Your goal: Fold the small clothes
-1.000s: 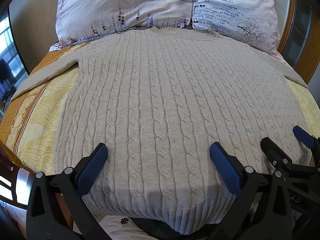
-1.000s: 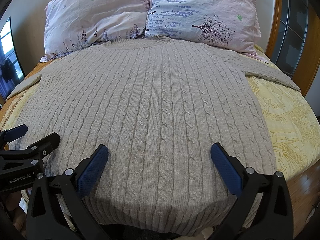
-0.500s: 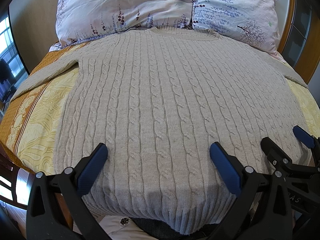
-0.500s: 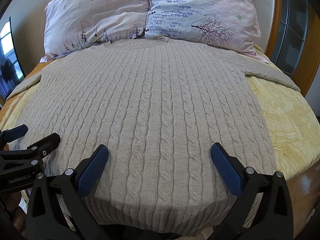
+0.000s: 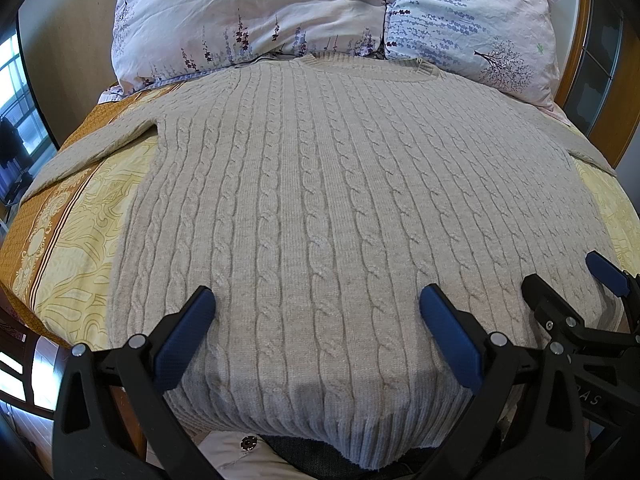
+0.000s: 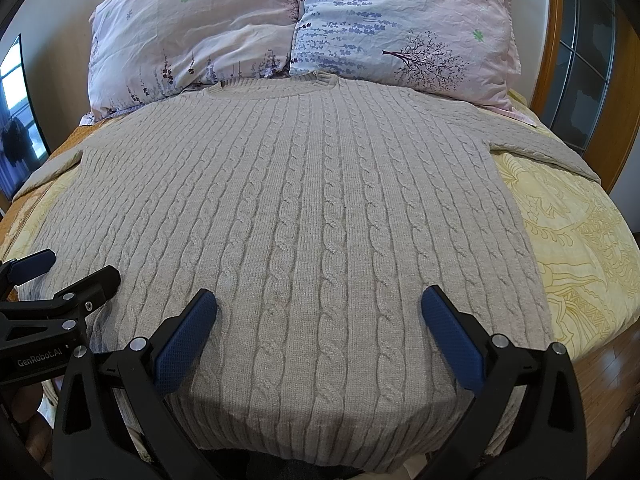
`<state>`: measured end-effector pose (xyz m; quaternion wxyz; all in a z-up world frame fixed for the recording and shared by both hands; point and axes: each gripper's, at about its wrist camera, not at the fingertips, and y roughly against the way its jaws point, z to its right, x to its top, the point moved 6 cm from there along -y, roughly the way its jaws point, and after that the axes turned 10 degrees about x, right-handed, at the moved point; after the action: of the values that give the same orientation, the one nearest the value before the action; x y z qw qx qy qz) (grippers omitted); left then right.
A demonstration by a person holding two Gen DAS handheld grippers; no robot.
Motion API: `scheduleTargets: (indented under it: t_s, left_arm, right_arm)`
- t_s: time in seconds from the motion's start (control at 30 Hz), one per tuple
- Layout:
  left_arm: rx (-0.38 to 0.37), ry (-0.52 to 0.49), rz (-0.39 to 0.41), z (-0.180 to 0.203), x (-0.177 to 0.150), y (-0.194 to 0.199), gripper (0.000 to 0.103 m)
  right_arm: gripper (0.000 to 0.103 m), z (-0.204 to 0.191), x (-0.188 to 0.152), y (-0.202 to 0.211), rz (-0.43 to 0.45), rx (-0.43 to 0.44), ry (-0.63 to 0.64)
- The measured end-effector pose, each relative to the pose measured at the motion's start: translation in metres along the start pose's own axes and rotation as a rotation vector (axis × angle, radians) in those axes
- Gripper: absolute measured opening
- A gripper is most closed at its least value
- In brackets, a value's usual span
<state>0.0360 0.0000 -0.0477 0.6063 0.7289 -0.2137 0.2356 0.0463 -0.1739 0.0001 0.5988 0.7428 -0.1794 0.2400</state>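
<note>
Fingers on my left gripper (image 5: 316, 330) and right gripper (image 6: 318, 332) are spread wide apart, holding nothing, both over the sweater's hem. "GenRobot.AI" reads on the left gripper's body in the right wrist view. Beige cable-knit sweater (image 5: 320, 200) lies flat on the bed w/ yellow patterned bedspread (image 6: 580, 240), sleeves out, collar touching two floral pillows (image 6: 300, 24).

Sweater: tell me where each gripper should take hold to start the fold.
Probably the ribbed hem of the sweater, one gripper near each bottom corner, coming in from the bed's near edge. The hem drapes over that edge, so a finger can slip under it. The left gripper and the right gripper both hover open just above it.
</note>
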Motion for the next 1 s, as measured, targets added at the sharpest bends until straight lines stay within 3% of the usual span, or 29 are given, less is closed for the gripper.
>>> scheduleTargets:
  t_s: [1.0]
  left_arm:
    - [-0.001, -0.015, -0.013, 0.0004, 0.0037, -0.0025, 0.101]
  right_arm:
    - [0.102, -0.0014, 0.0009, -0.0029, 0.029, 0.02, 0.025]
